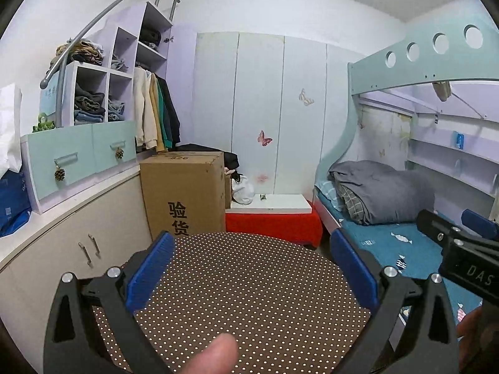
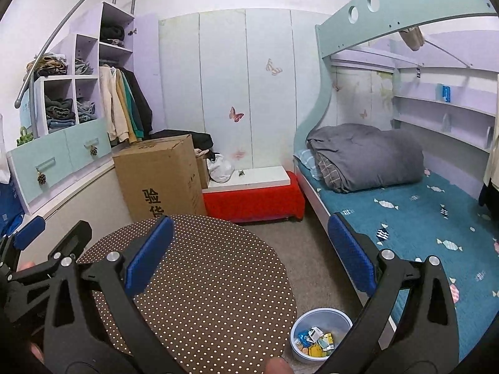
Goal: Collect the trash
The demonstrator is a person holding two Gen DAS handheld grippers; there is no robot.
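Closest to us, a thumb (image 1: 218,350) is resting at the bottom edge of the left view, and we are holding both tools out over a round table with a dotted brown cloth (image 1: 249,296). Our left gripper (image 1: 251,269) is spread wide with nothing between its blue pads (image 1: 152,268), and our right gripper (image 2: 249,255) is likewise wide apart and empty, hovering partly over the table's right edge and partly over the floor.

We are seeing no scraps on the part of the tabletop that shows. Just below the table's right edge, on the floor beside the bed, a small pale bin (image 2: 321,318) is standing with coloured wrappers (image 2: 315,341) already lying inside it. So the trash we can see is sitting in the bin, and we are judging that the collecting is at or near its end, unless more litter is lying out of view.

Next we are probably looking for any leftover piece; that calls for tipping the cameras down to the floor near the bin.

Further off, a cardboard box (image 1: 184,193) is standing against the cupboard, a red bench (image 1: 274,226) is sitting behind the table, and a grey quilt (image 2: 368,159) is lying rolled on the blue bed (image 2: 421,218).
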